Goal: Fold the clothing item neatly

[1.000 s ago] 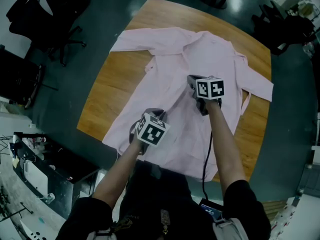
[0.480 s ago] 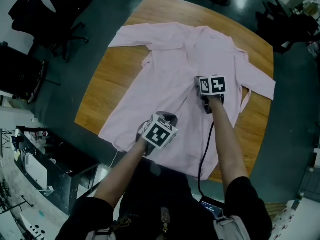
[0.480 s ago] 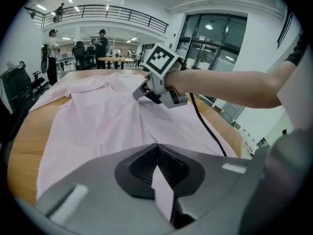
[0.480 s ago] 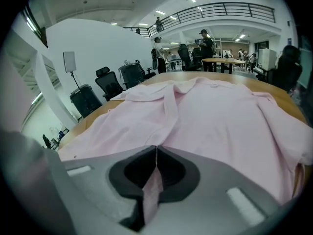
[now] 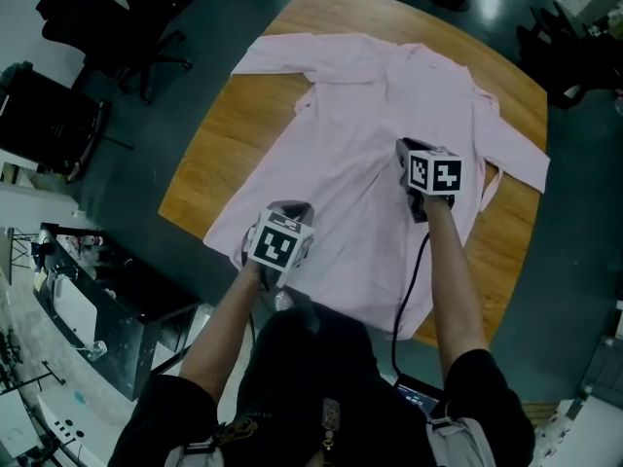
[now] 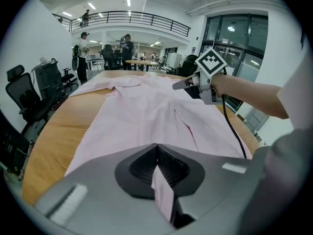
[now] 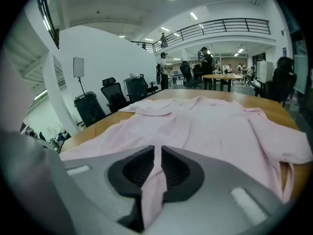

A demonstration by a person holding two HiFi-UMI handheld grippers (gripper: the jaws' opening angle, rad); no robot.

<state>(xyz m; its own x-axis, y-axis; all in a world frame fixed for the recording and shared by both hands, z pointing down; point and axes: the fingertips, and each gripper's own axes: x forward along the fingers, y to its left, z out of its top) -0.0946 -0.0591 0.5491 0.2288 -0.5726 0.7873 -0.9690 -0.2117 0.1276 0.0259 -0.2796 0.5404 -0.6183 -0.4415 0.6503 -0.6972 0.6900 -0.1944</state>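
Observation:
A pink shirt [image 5: 380,115] lies spread front up on the wooden table [image 5: 234,134], collar at the far side. My left gripper [image 5: 290,207] is over the shirt's near left part. In the left gripper view its jaws [image 6: 156,146] are shut on a fold of pink cloth [image 6: 164,195]. My right gripper [image 5: 402,149] is over the middle of the shirt, right of the placket. Its jaws [image 7: 157,148] have just been opening, and a narrow gap shows between them with a strip of shirt cloth [image 7: 151,195] still lying in it.
The shirt's right sleeve [image 5: 521,159] reaches the table's right edge. A black cable [image 5: 409,280] trails from the right gripper. Office chairs [image 5: 97,17] stand beyond the table's left corner, and a dark bench with gear [image 5: 88,290] is at the left. People stand far off in the gripper views.
The left gripper has shifted left and the right gripper right, so they stand further apart over the shirt. The head view has drifted slightly.

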